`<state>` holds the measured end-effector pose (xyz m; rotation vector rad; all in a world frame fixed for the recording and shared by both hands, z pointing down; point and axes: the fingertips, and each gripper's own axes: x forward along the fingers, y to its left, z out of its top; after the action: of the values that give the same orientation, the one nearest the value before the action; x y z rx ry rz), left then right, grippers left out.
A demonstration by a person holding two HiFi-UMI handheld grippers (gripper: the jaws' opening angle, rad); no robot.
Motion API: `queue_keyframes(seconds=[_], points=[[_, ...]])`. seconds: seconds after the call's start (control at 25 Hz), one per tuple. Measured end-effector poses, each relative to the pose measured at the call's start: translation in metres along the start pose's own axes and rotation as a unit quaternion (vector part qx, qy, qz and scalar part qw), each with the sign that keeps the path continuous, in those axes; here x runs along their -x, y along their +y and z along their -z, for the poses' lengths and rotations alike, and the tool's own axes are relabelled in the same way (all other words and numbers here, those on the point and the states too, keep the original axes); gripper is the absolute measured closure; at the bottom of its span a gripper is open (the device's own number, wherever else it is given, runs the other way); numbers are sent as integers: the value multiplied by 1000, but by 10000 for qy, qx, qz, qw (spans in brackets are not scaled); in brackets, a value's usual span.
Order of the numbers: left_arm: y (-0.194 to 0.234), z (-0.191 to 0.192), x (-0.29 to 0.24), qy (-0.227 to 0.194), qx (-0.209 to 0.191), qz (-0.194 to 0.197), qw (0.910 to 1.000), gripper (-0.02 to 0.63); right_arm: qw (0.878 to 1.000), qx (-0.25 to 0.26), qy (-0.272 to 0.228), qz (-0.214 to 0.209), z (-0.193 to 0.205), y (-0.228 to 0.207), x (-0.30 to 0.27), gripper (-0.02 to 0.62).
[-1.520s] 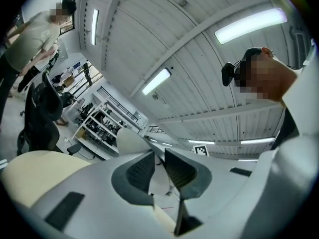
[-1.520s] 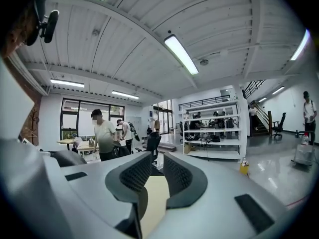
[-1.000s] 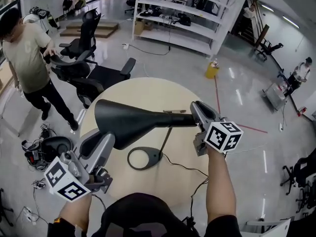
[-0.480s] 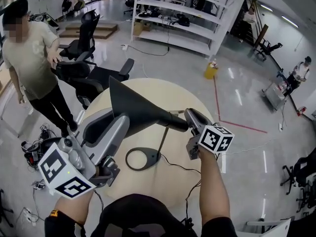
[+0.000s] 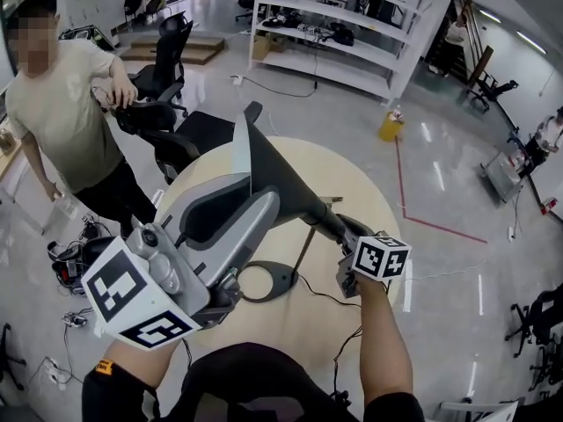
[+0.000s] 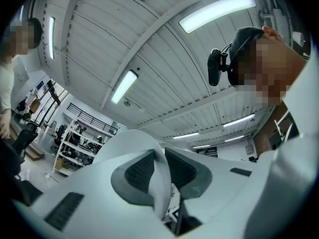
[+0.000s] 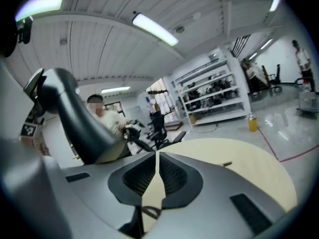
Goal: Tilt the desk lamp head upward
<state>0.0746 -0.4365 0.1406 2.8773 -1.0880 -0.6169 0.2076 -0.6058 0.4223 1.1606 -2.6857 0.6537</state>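
A black desk lamp stands on the round beige table (image 5: pixel 361 178): ring base (image 5: pixel 264 280), thin stem (image 5: pixel 303 249) and cone head (image 5: pixel 277 170). The head is steeply tilted, its wide mouth pointing up and away. My left gripper (image 5: pixel 248 192) is shut on the shade's rim; the white inner wall of the lamp head (image 6: pixel 132 143) passes between the left gripper's (image 6: pixel 162 158) pads. My right gripper (image 5: pixel 347 236) sits where the head's narrow neck meets the stem. In the right gripper view the right gripper (image 7: pixel 157 158) has its jaws closed, a thin dark part deep between them, and the black lamp head (image 7: pixel 70 113) rising at left.
A person (image 5: pixel 62 121) stands left of the table beside black office chairs (image 5: pixel 171 117). White shelving (image 5: pixel 343 33) lines the back, with a yellow bottle (image 5: pixel 391 126) on the floor. The lamp's cable (image 5: pixel 339 299) trails off the table's near edge. Cables and gear (image 5: pixel 75 253) lie at lower left.
The lamp head has swung from roughly level to steeply upward. My left gripper rose and moved forward with the rim. The right gripper stayed at the neck, shifting slightly down and left.
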Motion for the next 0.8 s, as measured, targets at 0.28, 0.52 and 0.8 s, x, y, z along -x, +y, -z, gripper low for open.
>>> queue_keyframes(seconds=[0.28, 0.52, 0.8], points=[[-16, -13, -1, -29, -5, -23, 10000, 494, 9967, 78, 811, 45, 73, 24, -8, 578], [-14, -21, 13, -292, -197, 60, 9994, 494, 9972, 213, 627, 352, 70, 27, -8, 578], [5, -14, 94, -644, 321, -195, 9972, 492, 9957, 74, 347, 860, 88, 36, 8, 578]])
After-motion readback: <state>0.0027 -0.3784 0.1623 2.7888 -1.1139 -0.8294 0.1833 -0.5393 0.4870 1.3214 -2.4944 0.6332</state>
